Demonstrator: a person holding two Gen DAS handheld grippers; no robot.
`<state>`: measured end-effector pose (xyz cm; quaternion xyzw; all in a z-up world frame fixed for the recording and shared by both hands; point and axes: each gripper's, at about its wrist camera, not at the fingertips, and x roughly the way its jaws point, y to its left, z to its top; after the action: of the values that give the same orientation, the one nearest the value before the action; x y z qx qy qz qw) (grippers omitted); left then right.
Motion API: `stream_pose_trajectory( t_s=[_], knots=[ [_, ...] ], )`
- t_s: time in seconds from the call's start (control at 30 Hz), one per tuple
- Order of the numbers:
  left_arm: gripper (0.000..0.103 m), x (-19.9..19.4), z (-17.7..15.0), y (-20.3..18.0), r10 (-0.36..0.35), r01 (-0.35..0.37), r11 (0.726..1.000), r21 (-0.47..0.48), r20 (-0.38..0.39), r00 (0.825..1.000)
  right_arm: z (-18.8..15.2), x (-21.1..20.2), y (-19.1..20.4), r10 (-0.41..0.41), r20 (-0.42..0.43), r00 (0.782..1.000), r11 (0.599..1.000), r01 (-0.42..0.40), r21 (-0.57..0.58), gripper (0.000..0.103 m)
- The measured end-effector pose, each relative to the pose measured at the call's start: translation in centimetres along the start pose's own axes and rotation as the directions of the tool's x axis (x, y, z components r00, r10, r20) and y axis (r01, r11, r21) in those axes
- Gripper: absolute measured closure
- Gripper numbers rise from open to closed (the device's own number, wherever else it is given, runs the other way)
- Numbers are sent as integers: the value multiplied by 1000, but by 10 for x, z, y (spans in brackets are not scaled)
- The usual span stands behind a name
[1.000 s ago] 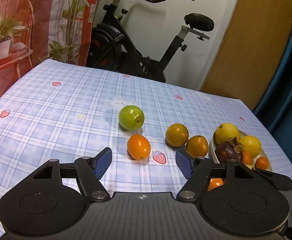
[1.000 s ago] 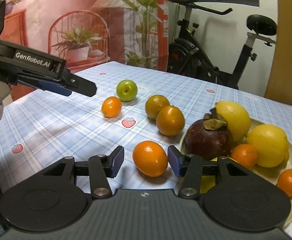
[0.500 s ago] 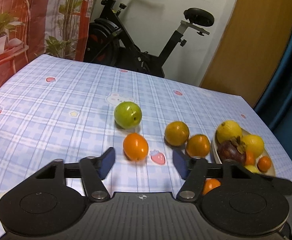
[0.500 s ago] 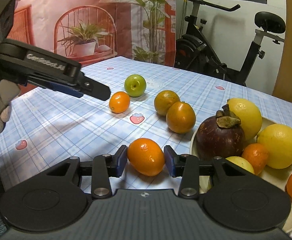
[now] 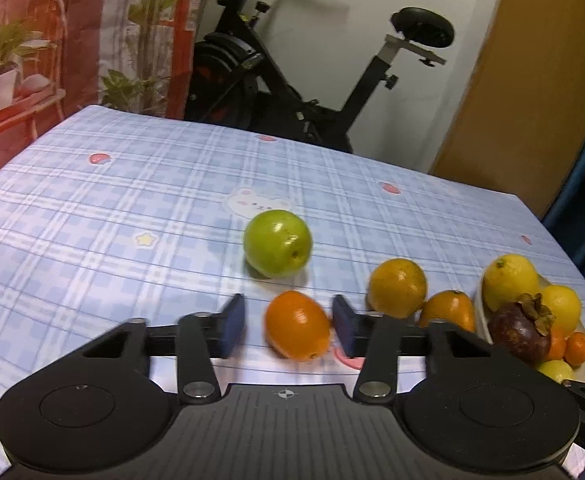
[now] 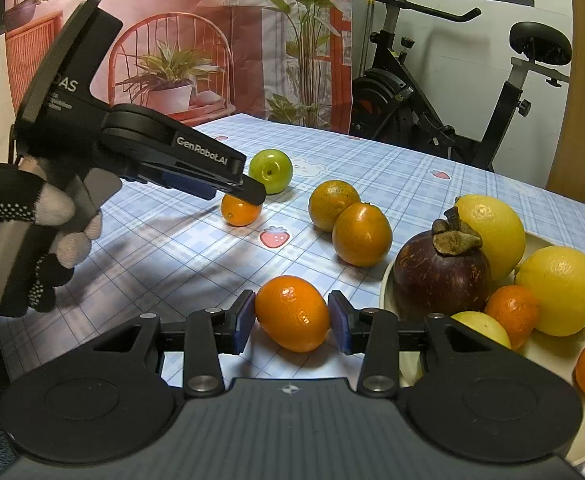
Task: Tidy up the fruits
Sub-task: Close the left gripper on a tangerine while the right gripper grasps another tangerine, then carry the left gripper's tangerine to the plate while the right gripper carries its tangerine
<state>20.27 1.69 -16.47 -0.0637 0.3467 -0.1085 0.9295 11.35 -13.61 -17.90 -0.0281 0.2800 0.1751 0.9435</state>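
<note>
In the left wrist view, our left claw is closing around a small orange on the worktop, gaps still showing beside both pads. In the right wrist view, our right claw is clamped on another orange beside the plate of fruit.

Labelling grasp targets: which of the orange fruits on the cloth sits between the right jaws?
The small oval orange fruit nearest the plate, pads touching both sides. The others lie farther out on the cloth.
</note>
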Motion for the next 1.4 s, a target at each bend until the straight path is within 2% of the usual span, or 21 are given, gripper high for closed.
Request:
stream_pose_trajectory(
  t_s=[0.57, 0.97, 1.4],
  knots=[
    [64, -32, -8, -15, -43, 41, 998, 52, 27, 999, -1, -1, -1, 1, 8, 1000, 1000, -1, 10, 61],
    [64, -55, -10, -37, -112, 107, 992, 71, 61, 992, -7, -23, 0, -1, 68, 998, 1000, 1, 5, 61],
    [64, -59, -4, -76, -195, 183, 971, 152, 67, 978, -5, -68, -39, -98, 193, 976, 983, 65, 172, 61]
  ],
)
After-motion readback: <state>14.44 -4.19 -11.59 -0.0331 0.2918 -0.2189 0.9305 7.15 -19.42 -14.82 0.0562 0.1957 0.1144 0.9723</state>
